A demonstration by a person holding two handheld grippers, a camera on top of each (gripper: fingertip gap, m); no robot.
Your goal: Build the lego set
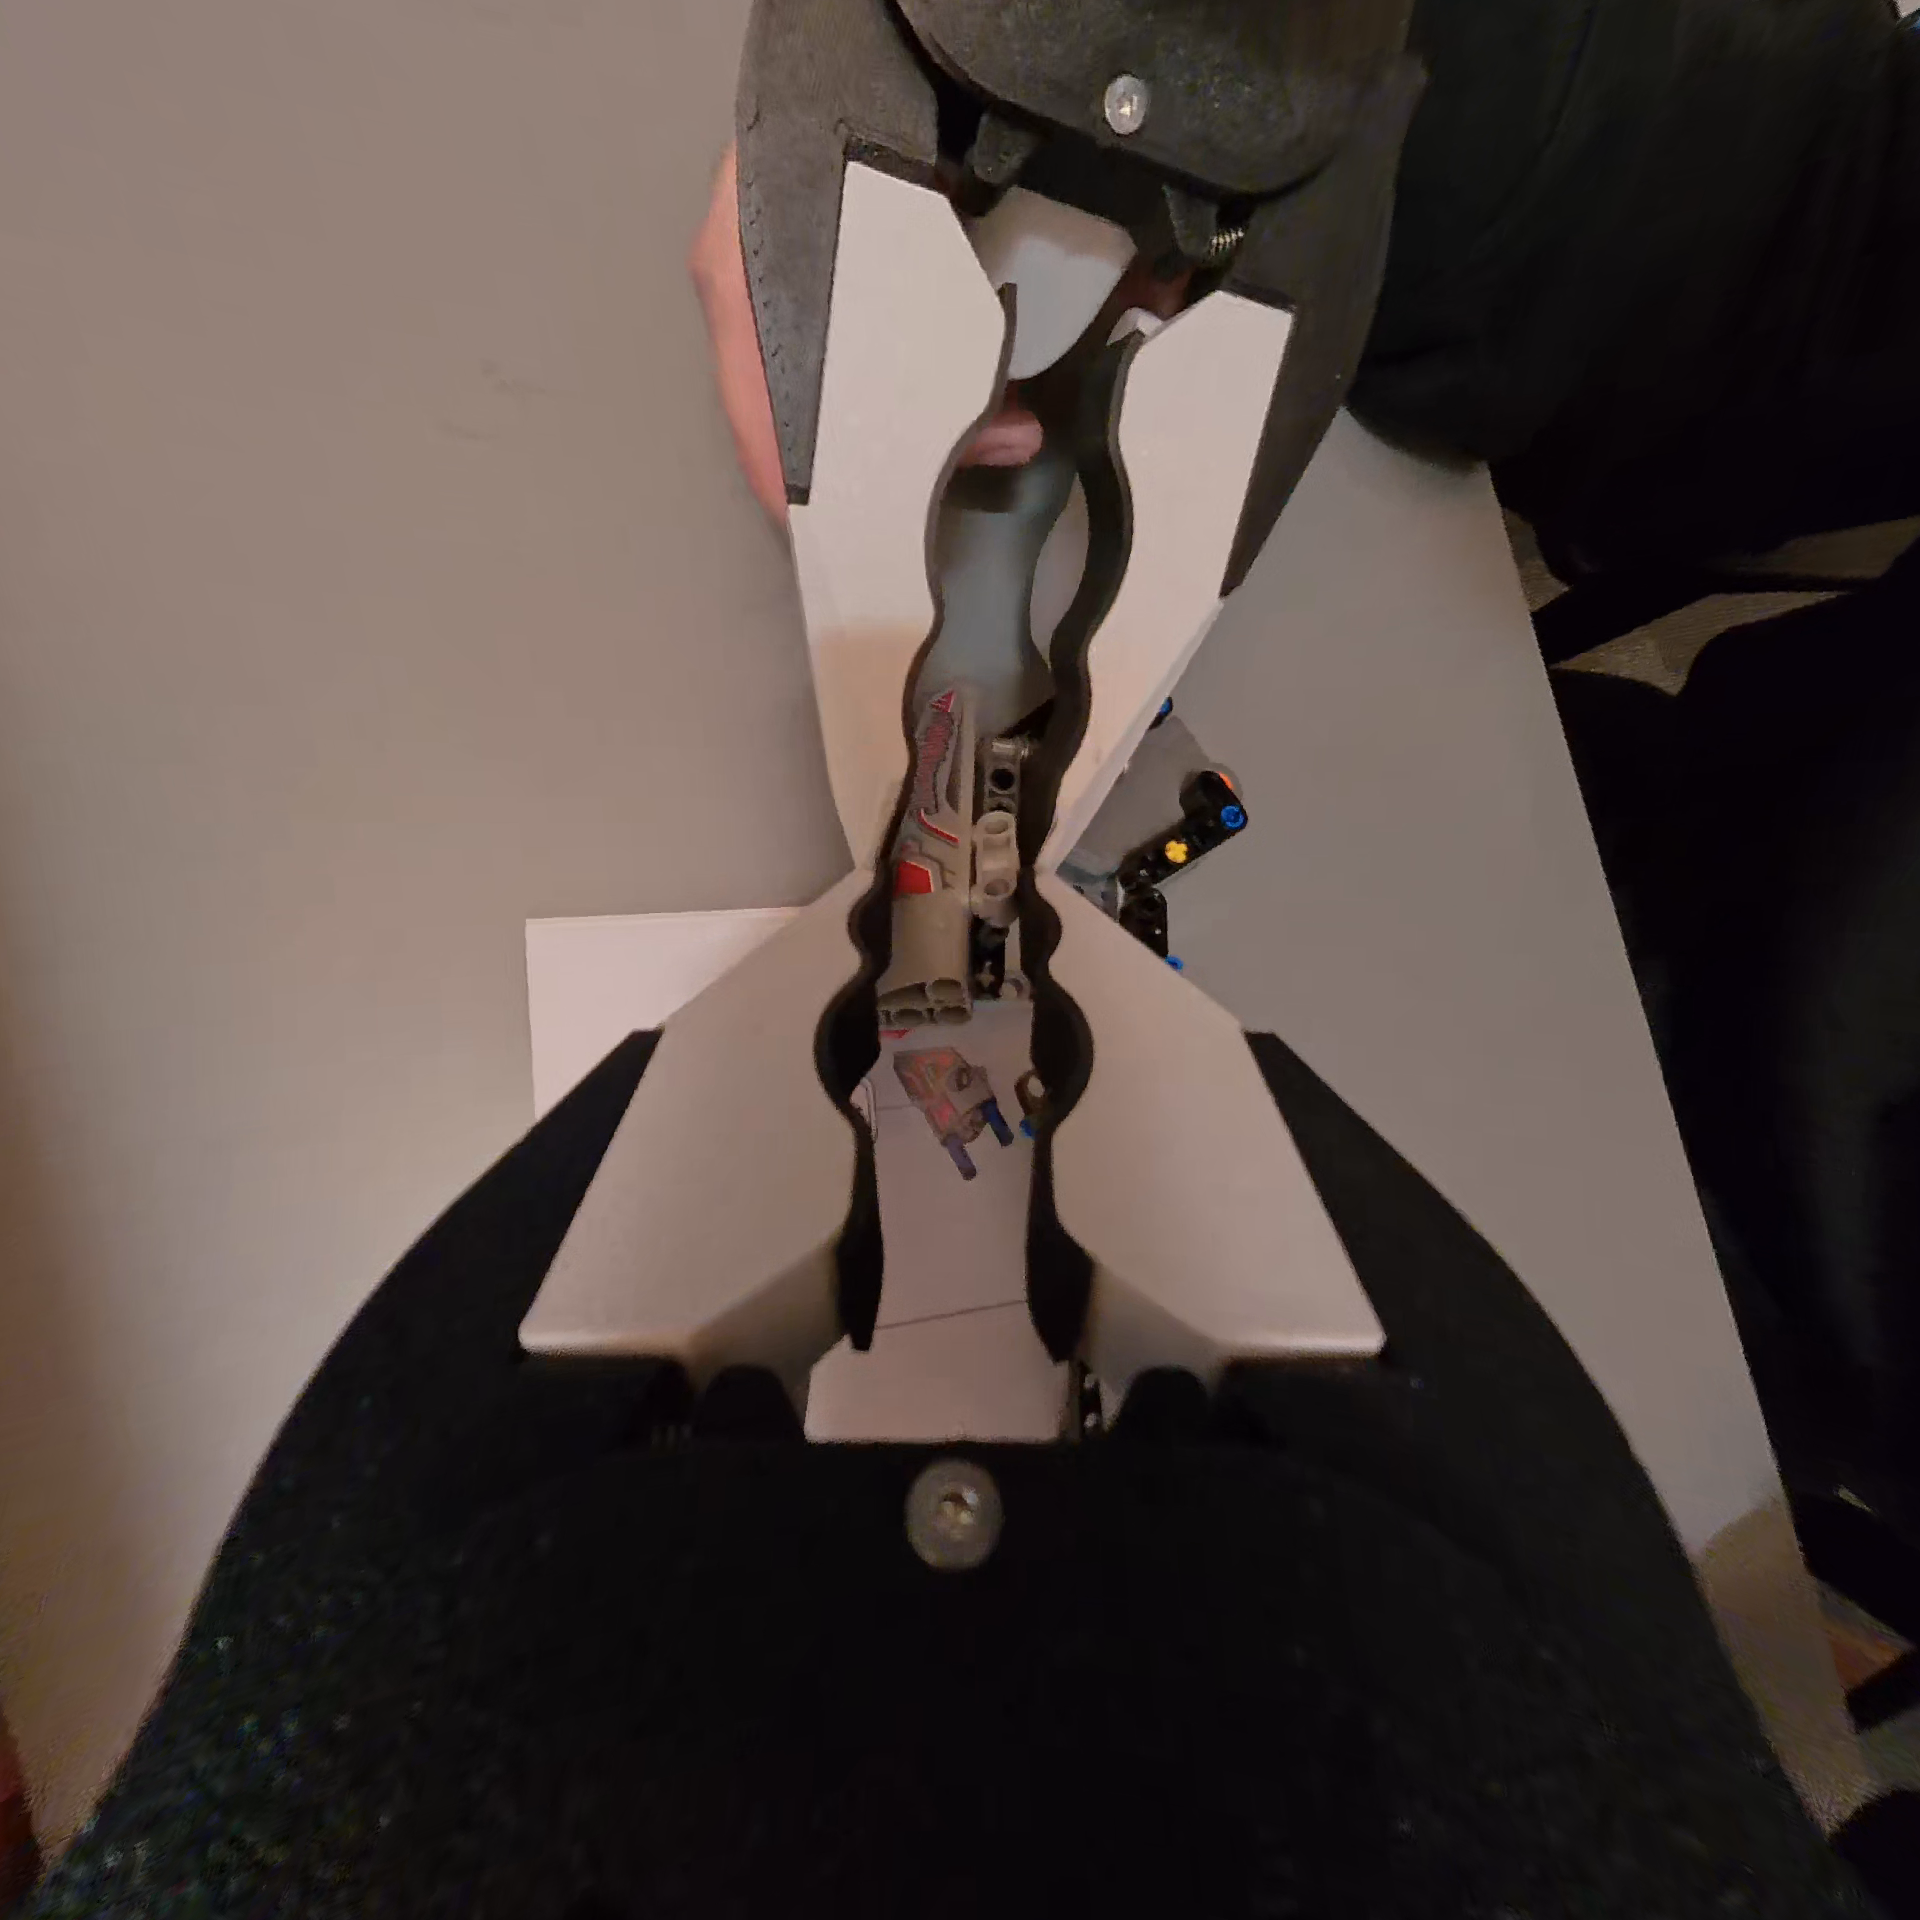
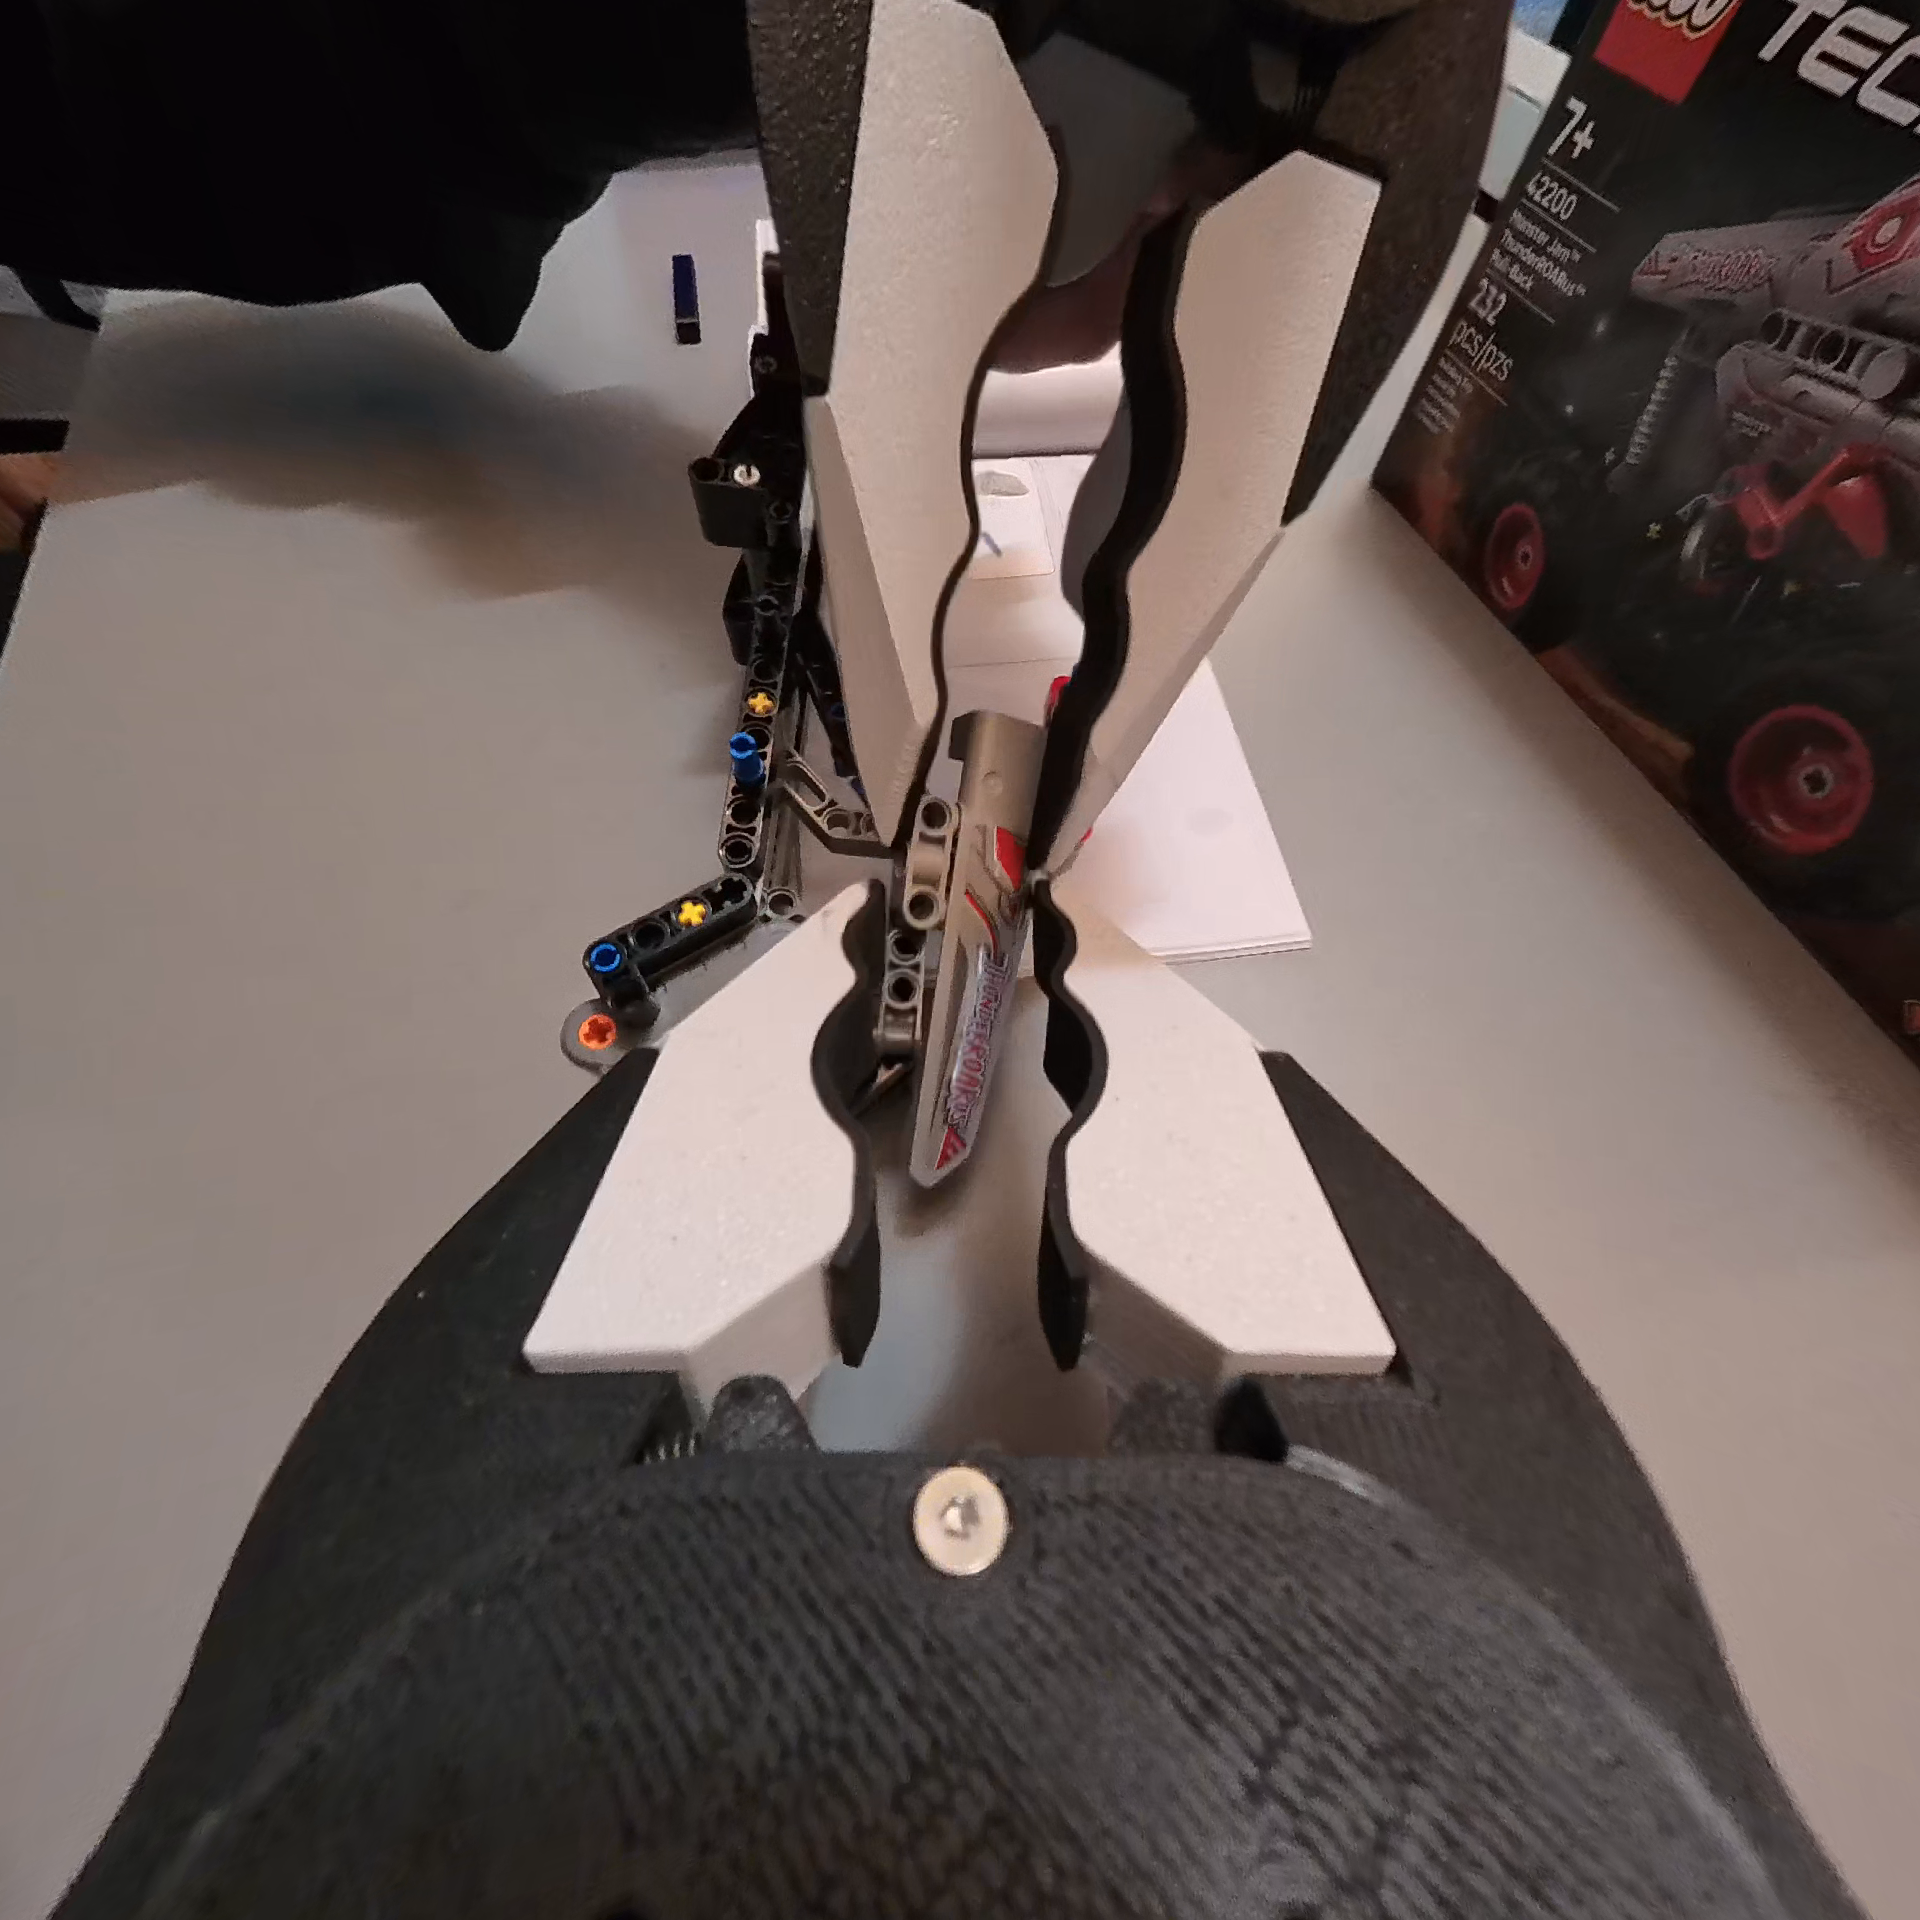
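Note:
A grey Lego panel with red stickers, joined to a grey pin-hole beam, is held in the air between my two grippers, which face each other tip to tip. My left gripper is shut on its near end. My right gripper is shut on the same panel from the opposite side. In the left wrist view the right gripper comes down from the top. A black Lego frame with blue and yellow pins lies on the table just left of the fingertips; it also shows in the left wrist view.
An open instruction booklet lies under the grippers on the white table. The Lego set box stands at the right. A small blue piece lies farther back. A person's dark sleeve fills the right side. The grippers are tip to tip, or close to it.

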